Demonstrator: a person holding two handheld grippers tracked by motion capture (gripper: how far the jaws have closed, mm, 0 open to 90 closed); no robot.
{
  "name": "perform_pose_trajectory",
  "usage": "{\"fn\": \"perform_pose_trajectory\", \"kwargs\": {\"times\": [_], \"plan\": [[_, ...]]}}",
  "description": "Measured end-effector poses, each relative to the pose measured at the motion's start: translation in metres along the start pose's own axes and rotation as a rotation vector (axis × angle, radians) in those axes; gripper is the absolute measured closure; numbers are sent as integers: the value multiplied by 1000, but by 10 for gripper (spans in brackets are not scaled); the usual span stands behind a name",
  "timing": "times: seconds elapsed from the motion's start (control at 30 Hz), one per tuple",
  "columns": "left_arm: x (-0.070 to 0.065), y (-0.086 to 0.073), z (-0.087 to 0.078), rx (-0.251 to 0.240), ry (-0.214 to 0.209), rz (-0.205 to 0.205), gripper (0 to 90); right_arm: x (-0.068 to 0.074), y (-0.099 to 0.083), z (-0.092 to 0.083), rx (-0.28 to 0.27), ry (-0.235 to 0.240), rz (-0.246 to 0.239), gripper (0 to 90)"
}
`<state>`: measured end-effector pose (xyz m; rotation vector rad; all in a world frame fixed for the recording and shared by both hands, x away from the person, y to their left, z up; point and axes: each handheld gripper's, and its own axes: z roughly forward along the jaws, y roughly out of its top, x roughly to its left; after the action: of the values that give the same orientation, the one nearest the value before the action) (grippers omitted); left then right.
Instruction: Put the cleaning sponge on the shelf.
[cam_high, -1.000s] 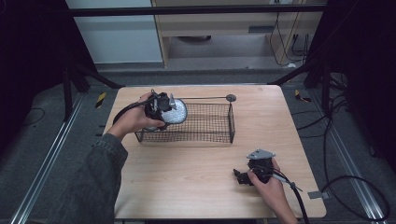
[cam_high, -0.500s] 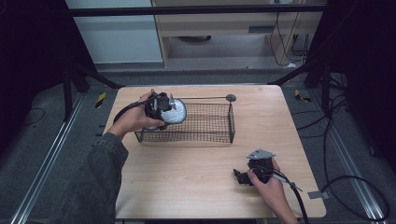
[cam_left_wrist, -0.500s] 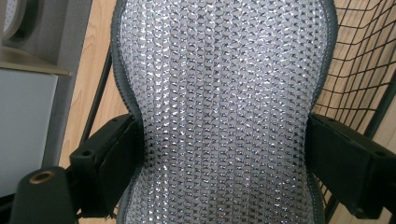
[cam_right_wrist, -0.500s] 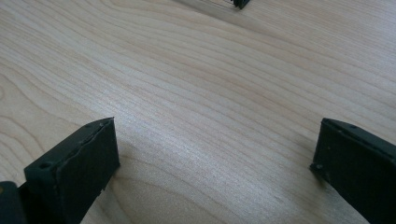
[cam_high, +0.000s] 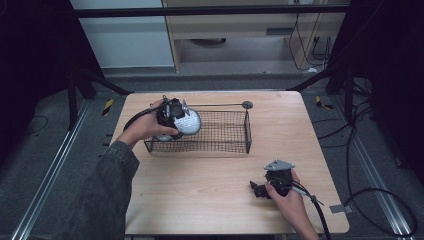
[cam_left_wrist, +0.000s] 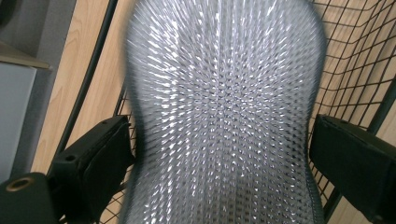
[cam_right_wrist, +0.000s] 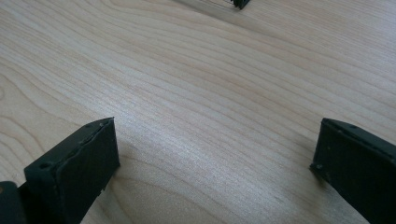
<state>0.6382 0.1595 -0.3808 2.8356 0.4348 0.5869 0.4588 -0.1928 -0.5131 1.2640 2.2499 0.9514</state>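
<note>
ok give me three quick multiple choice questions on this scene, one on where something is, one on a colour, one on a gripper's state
1. Where is the left gripper?
A. at the left end of the wire basket
B. on the floor
C. beside the right gripper

2. What colour is the bumpy ball?
A. red
B. silvery
C. green

3. How is the right gripper?
A. shut on a cup
B. shut on a cloth
C. open over bare table

Answers: 1 A, the high view shows it over the basket's left end. 2 B, the left gripper view shows a shiny silver surface. 3 C, its jaws stand wide apart with just wood between them.
</note>
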Motion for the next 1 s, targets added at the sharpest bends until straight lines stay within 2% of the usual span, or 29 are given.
{"fn": "perform_pose_trajectory", "kwargs": {"times": [0.13,0.43,0.83,1.0], "plan": [[1,0,-2,-17,0,-24,54,0,0,0,0,0,0,4],[-2,0,-7,-25,7,-12,67,0,0,0,0,0,3,4],[-5,0,-18,-69,1,-39,74,0,0,0,0,-1,2,4],[-9,0,-22,-92,1,-77,72,0,0,0,0,-1,2,4]]}}
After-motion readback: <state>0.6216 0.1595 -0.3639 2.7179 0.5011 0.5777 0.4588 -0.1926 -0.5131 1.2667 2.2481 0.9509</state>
